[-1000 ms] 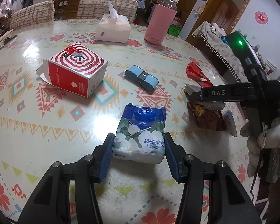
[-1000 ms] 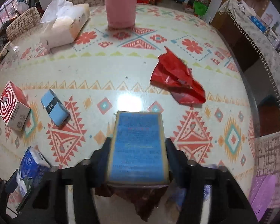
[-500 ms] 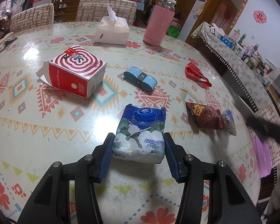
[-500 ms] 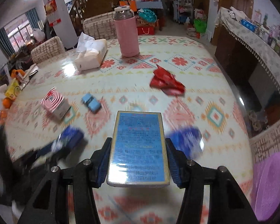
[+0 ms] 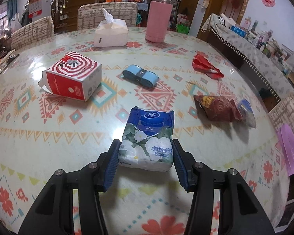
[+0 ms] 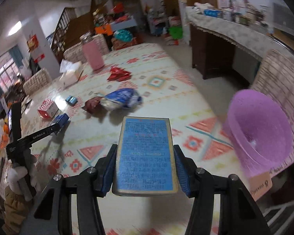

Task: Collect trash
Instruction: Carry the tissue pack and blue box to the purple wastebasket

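Left wrist view: my left hand-held gripper (image 5: pixel 146 157) is pinching the floral tissue pack (image 5: pixel 147 137), pads pressed on both sides, pack held just above the table (image 5: pixel 39 137). Loose trash on the table: red-and-white carton (image 5: pixel 72 80), blue roll (image 5: pixel 140 75), red wrapper (image 5: pixel 205 66), brown snack bag (image 5: pixel 217 107) with a clear blue-printed bag (image 5: pixel 245 111) touching it. Tissue box (image 5: pixel 110 33) and pink flask (image 5: pixel 158 16) at the far side look like keepers, I'd guess. Right wrist view: right hand-held gripper (image 6: pixel 145 169) is clamped on the blue-labelled flat box (image 6: pixel 146 152), with the purple bin (image 6: pixel 258 131) off the table edge to the right. Frame is blurred. Risks as I judge them: letting go short of the bin's rim drops the box on the table edge or the floor; the tissue pack is soft, so it can squash and slide out of the pads if tilted.
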The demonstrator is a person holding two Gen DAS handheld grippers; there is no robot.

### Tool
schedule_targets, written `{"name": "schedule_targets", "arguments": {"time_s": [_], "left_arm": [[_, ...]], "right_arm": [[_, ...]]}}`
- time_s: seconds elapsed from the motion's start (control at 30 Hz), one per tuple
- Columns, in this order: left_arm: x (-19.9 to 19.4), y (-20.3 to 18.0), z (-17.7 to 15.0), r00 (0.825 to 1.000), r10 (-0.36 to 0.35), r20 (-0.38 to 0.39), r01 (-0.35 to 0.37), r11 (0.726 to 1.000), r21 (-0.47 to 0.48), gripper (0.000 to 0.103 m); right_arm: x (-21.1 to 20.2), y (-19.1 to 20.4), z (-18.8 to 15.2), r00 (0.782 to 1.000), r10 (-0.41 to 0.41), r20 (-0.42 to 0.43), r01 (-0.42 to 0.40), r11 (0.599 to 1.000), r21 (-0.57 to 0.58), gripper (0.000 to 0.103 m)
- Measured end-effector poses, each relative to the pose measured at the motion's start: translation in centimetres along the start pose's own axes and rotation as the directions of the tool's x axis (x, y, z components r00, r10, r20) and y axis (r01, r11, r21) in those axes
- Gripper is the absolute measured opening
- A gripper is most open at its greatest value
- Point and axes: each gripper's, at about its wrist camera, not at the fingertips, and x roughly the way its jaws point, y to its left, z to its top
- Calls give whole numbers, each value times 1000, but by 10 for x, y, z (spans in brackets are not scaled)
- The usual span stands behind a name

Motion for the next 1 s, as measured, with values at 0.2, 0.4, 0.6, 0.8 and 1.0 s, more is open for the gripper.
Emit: {"name": "schedule_targets", "arguments": {"time_s": [0.2,0.4,0.6,0.8,1.0], "left_arm": [[-29,-29,-19,999,-44,14,43,998,49,51],[-61,-77,-32,997,-49,60,37,982,183,51],[-81,-109,-40,991,-105,78,82,965,249,50],[-96,-140,-38,984,-166,69,141,949,282,50],[-107,-184,-31,973,-221,62,187,921,340,50]], "right_arm": [[-26,-24,-19,998,-14,65,13,1000,23,59],[-35,-41,-30,995,9,103,-13,999,42,59],[-32,-56,-38,994,30,105,-37,997,61,59],[-36,-79,-43,992,36,124,-48,994,96,59],[-42,-110,-47,988,24,150,-45,989,138,59]]}}
